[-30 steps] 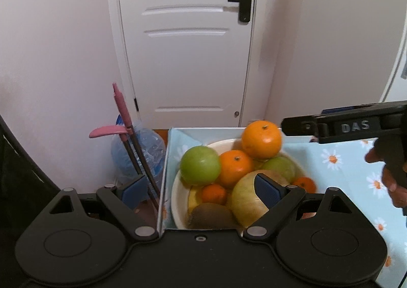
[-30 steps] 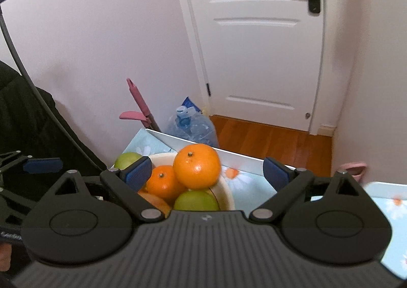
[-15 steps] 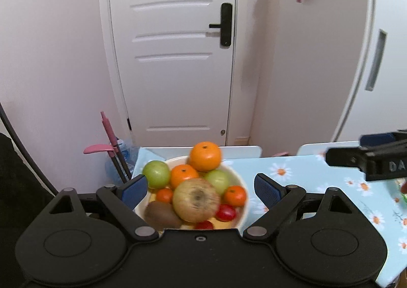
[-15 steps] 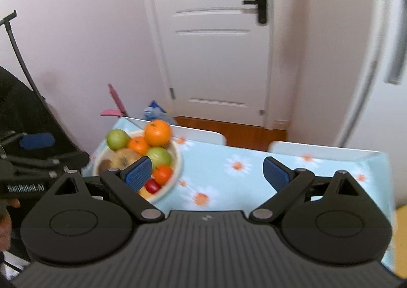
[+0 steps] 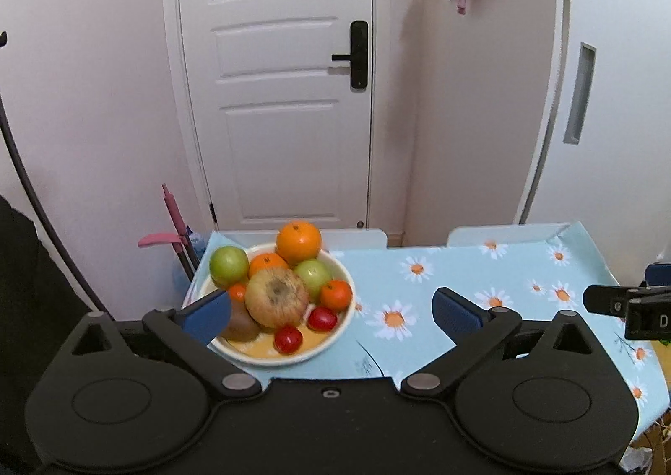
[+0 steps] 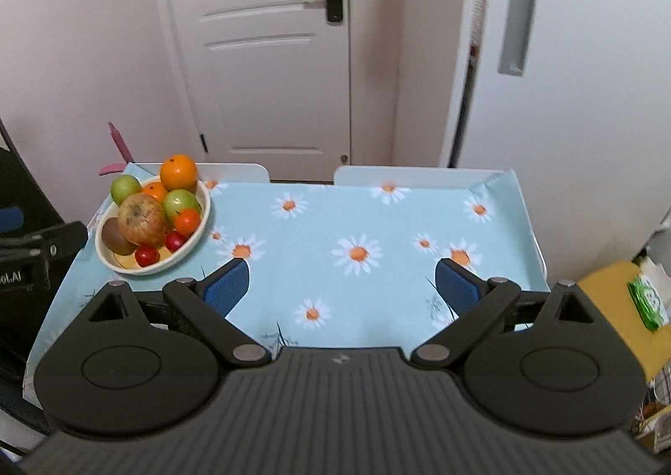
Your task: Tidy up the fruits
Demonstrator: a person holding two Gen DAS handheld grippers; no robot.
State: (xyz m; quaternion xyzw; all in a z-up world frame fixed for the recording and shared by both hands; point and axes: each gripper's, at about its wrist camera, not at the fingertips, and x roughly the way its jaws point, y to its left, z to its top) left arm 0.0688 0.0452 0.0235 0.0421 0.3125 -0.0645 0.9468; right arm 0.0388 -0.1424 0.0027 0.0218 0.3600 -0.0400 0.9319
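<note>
The left gripper (image 5: 331, 311) has just been opening and gapes wide, empty. The right gripper (image 6: 342, 280) gapes too, holding nothing. The fruit bowl (image 6: 200, 198) sits at its ten o'clock on the table (image 6: 356, 219).

One bowl (image 5: 335, 343) on one table (image 6: 377, 223) — fruit count: four oranges (image 5: 298, 241), two green apples (image 5: 228, 265), one big russet apple (image 5: 276, 298), one kiwi (image 5: 241, 326), two tomatoes (image 5: 288, 339).
</note>
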